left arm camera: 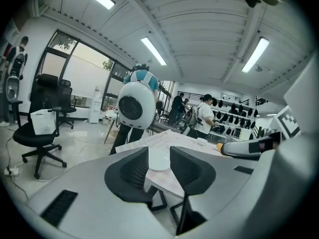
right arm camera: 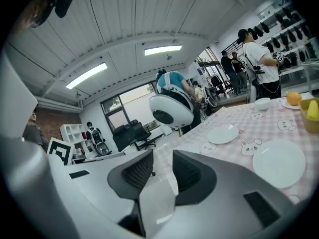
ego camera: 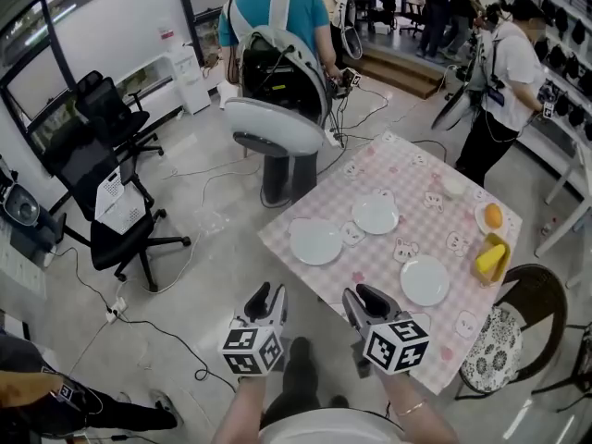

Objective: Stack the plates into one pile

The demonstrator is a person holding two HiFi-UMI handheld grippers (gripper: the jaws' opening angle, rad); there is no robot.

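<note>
Head view — white plates lying apart on the pink-checked counter [ego camera: 398,178]: left plate [ego camera: 315,241], far plate [ego camera: 376,215], near plate [ego camera: 425,280]. Left hand-held gripper [ego camera: 270,296] and right hand-held gripper [ego camera: 363,300] by the near edge, jaws spread, empty. Probably light, stiff, slick, breakable — best pinched at the rim.

Floor [ego camera: 217,215]: grey concrete, glossy, loose cables [ego camera: 139,322] across it. Left wall: large dark-framed windows [ego camera: 92,26], daylight coming through. 2 black office chairs [ego camera: 97,183] below windows. White round-backed chair [ego camera: 277,123] at table's far corner. Table [ego camera: 370,268]: pink checked cloth. Brown chair [ego camera: 548,294] with patterned cushion at table's right edge. Wall rack [ego camera: 566,35] with dark items, far right. Ceiling [left arm camera: 199,29]: white panels, 3 strip lights [left arm camera: 153,51] lit.
</note>
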